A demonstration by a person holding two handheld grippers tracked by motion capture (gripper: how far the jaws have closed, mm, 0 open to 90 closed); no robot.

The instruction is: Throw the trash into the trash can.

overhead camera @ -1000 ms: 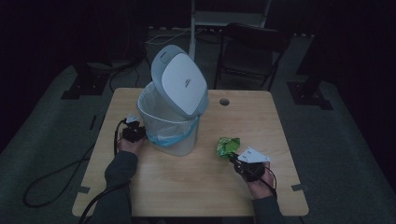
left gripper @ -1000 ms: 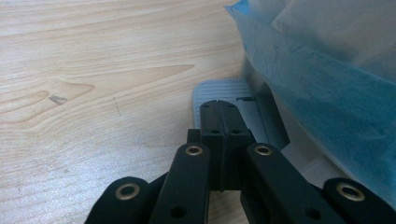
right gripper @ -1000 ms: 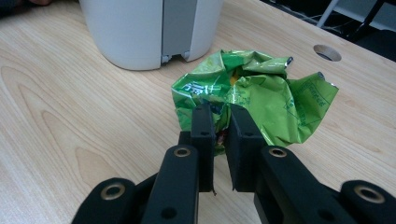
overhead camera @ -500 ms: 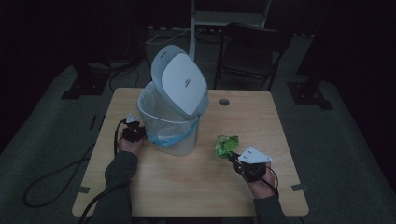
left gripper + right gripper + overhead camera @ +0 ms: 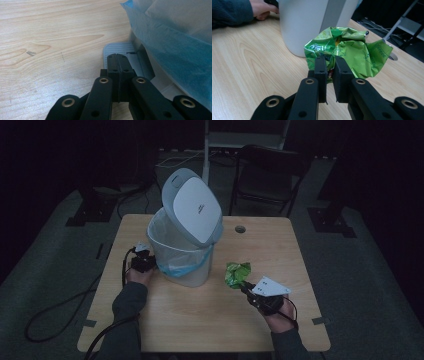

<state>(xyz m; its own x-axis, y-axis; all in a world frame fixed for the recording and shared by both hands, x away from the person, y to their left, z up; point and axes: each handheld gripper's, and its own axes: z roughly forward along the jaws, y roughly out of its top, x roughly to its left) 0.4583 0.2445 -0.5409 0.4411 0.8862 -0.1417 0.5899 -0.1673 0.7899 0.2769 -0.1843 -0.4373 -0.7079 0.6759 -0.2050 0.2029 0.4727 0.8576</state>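
Bin [image 5: 185, 265] lid up, blue liner [image 5: 175, 37] inside, right gripper [image 5: 329, 65] clamping green wrapper [image 5: 352, 50]

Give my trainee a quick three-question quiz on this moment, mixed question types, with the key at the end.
1. True or false: the right claw is shut on the crumpled green wrapper.
2. What do the closed tips of the left claw rest on?
A. the grey foot pedal of the pedal bin
B. the bin's lid
C. bare table
3. How does the bin's grey lid stand: raised or closed?

Key:
1. True: its jaws pinch the wrapper's near edge.
2. A. The pedal lies at the bin's base, beside the blue liner.
3. Raised, tilted up over the lined opening.
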